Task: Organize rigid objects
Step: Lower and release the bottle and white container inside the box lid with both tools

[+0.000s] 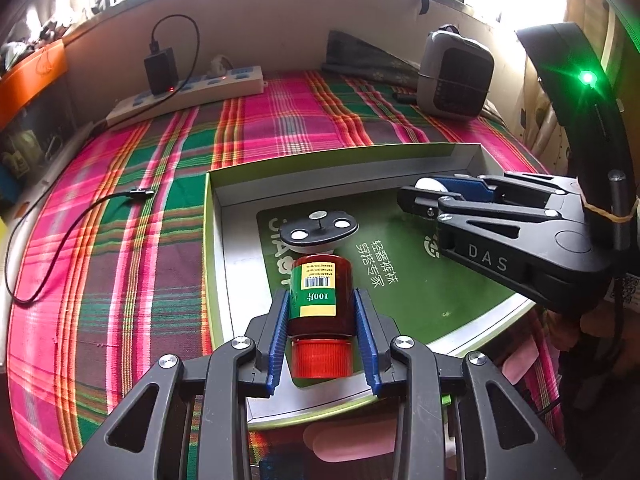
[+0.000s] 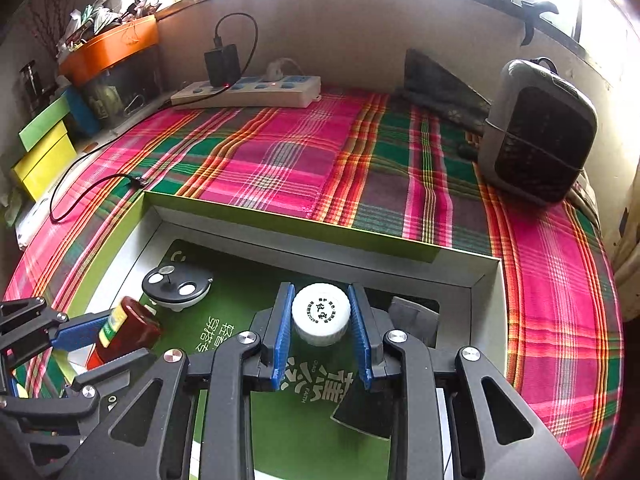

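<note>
Over the green box [image 1: 212, 216], the left gripper [image 1: 322, 320] clamps a red bottle [image 1: 320, 300] and the right gripper [image 2: 320, 320] a white-capped bottle [image 2: 320, 314]; close together, they could collide

A shallow box [image 1: 218, 240] lies on a plaid cloth [image 1: 120, 208] covering the bench. In the box, the pill bottle [image 1: 320, 300] lies on its side between the left gripper [image 1: 322, 340] jaws, cap toward the camera. Just beyond it sits a round lid with a knob [image 1: 318, 230]. Right of these, the right gripper [image 2: 322, 330] reaches into the box, a capped white bottle [image 2: 321, 314] between its jaws. Ahead, past the box's far wall, a power strip [image 1: 192, 94] lies at the back left with an adapter [image 1: 160, 70] plugged in; a small heater [image 1: 456, 74] stands at the back right. A loose cable [image 1: 60, 240] trails left of the box.
</note>
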Tool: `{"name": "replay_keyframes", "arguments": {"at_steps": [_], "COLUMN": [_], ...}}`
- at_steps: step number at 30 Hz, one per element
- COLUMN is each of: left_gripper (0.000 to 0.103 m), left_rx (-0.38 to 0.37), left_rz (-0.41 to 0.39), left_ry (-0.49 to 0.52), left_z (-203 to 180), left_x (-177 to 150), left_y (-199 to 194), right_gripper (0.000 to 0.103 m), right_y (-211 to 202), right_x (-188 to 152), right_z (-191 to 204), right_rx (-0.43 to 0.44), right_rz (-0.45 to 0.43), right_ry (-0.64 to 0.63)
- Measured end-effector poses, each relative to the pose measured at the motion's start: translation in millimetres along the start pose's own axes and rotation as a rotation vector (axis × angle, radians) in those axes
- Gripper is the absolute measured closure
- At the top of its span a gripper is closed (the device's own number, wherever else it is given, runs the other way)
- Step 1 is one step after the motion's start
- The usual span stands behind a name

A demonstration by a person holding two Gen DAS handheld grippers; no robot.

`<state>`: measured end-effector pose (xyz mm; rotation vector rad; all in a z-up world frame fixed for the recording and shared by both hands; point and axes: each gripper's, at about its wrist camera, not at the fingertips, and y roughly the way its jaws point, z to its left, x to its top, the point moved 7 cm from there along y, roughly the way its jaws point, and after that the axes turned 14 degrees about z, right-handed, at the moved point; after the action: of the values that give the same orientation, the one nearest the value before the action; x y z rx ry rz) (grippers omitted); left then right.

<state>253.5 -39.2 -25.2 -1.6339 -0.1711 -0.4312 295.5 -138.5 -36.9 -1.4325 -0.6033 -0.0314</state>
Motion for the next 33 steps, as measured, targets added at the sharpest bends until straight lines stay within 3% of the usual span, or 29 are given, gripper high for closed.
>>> {"name": "replay_keyframes", "arguments": {"at_steps": [11,30,33], "left_gripper": [0.066,0.057,0.057], "left_rx": [-0.028,0.058,0.032], "left_rz": [-0.007,-0.062,-0.059], "left_ry": [-0.008,-0.007,-0.013], "left_z": [-1,2,2], "left_x": [0,-4,-6], "left_y": [-1,-18,-19], "right_gripper": [0.072,0.064,0.062], "right_y": [3,-12,-16], "right_x": [-2,-8,-10], "right_z": [-2,3,4], "right_rx": [0.012,0.026,0.027], "right_rz": [0.011,-0.017,-0.025], "right_ry": [0.016,0.014,0.017]}}
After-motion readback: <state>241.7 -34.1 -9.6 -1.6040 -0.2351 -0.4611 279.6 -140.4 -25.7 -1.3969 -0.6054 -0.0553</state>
